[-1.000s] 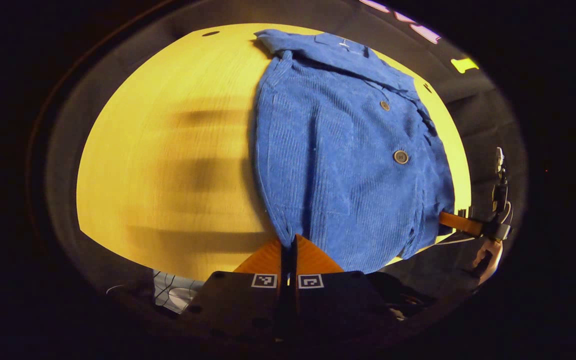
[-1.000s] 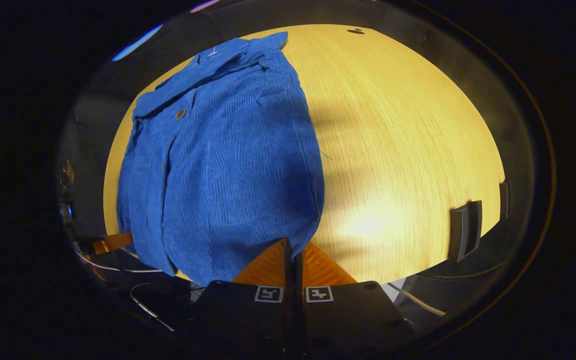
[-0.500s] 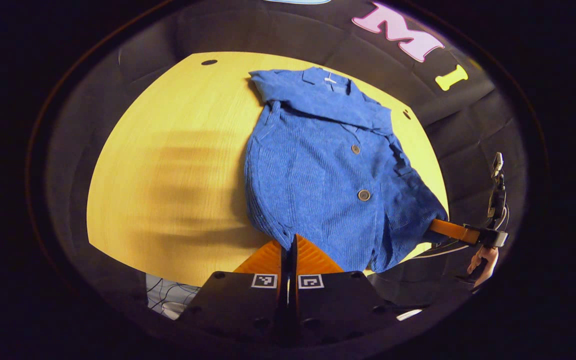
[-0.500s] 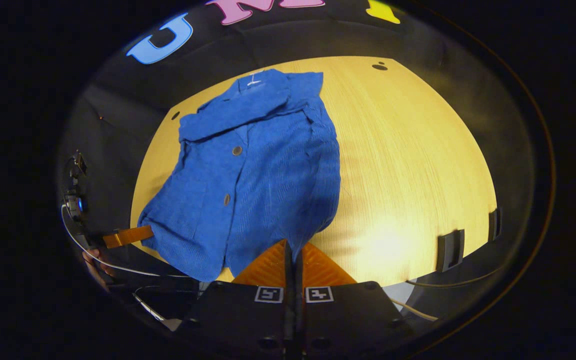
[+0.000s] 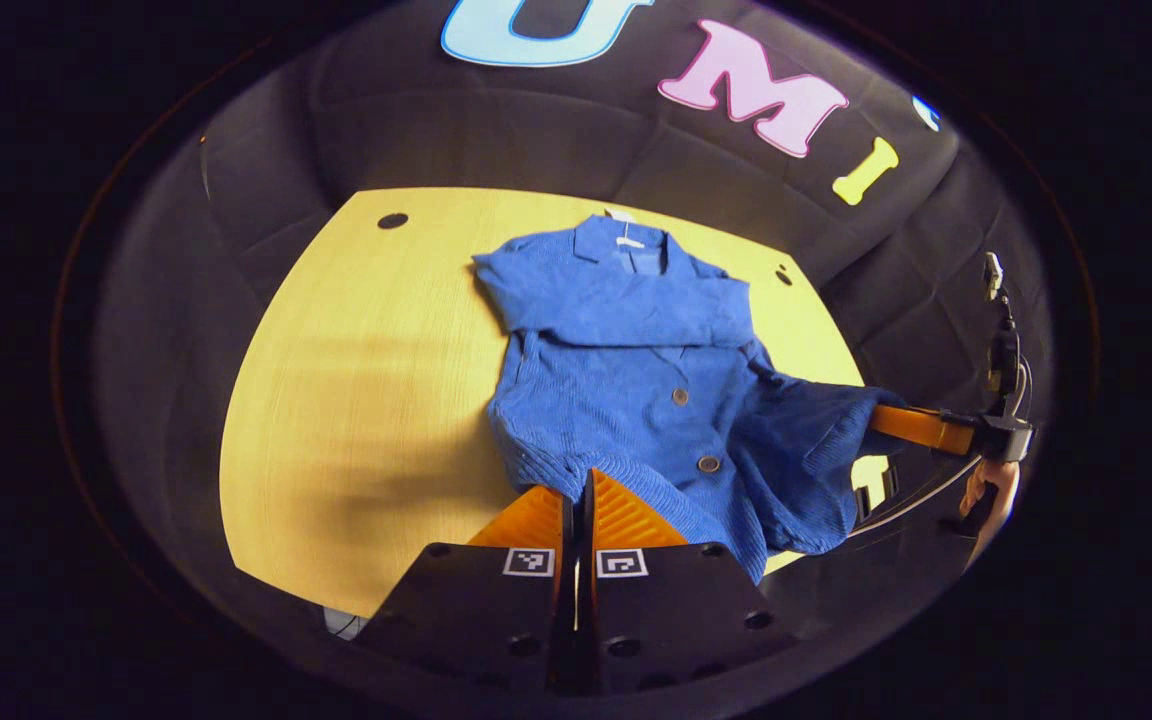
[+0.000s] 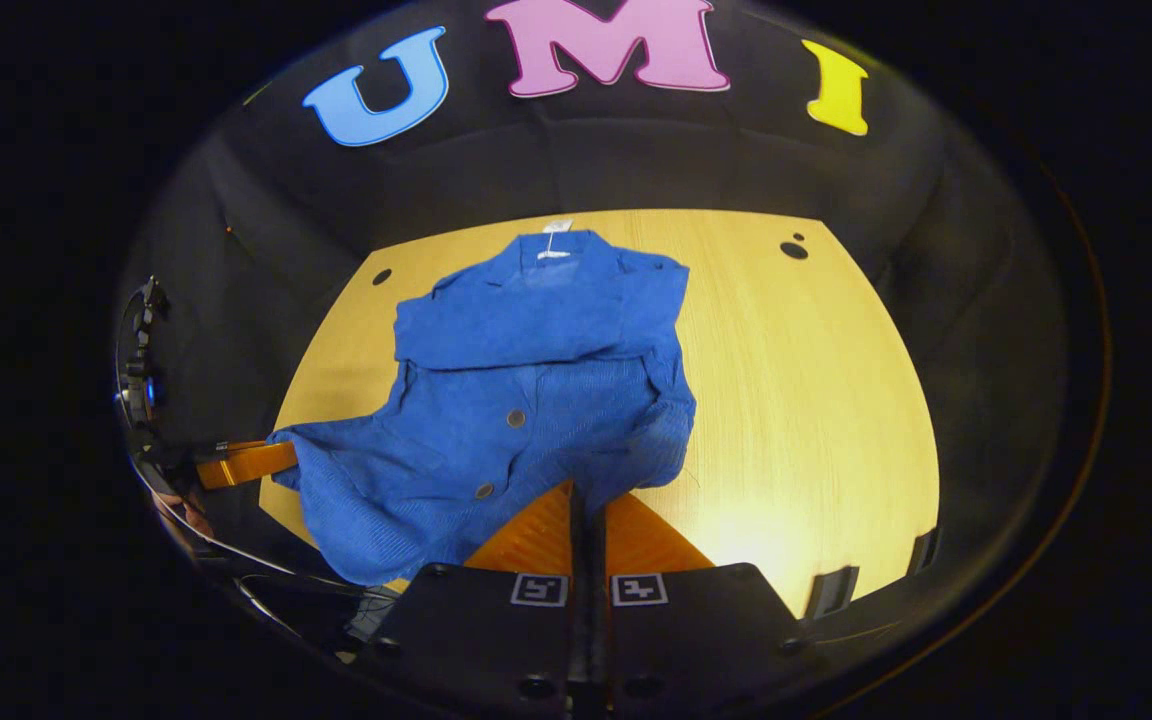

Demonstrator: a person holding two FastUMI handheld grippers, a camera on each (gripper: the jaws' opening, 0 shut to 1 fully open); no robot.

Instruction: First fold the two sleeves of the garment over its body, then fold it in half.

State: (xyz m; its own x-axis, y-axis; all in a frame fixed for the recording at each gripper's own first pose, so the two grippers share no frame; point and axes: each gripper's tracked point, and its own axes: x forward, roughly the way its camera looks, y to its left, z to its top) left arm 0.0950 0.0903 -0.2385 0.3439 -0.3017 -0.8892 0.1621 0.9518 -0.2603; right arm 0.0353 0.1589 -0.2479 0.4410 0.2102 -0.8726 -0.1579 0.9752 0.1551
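Observation:
A blue corduroy jacket point(image 5: 626, 370) lies collar-away on the yellow wooden table point(image 5: 356, 380), with both sleeves folded across its chest point(image 5: 616, 300). Its lower hem is raised off the table and held at two corners. In the left gripper view, my left gripper point(image 5: 576, 480) is shut on the near left hem corner. My right gripper point(image 5: 921, 428) pinches the other corner farther right, with a hand point(image 5: 986, 490) behind it. In the right gripper view the jacket point(image 6: 536, 400) hangs from my right gripper point(image 6: 586, 492), and the left gripper point(image 6: 246, 463) holds the corner at far left.
The table has small round holes near its far corners point(image 5: 393, 220) point(image 6: 793, 249). Black clips point(image 6: 836, 592) sit on the table's near right edge. A cable point(image 5: 911, 500) trails from the right gripper. Bare tabletop lies on both sides of the jacket.
Both grippers have risen and pulled back with the hem corners held. The jacket's lower half has come up off the table while the collar end stays down.

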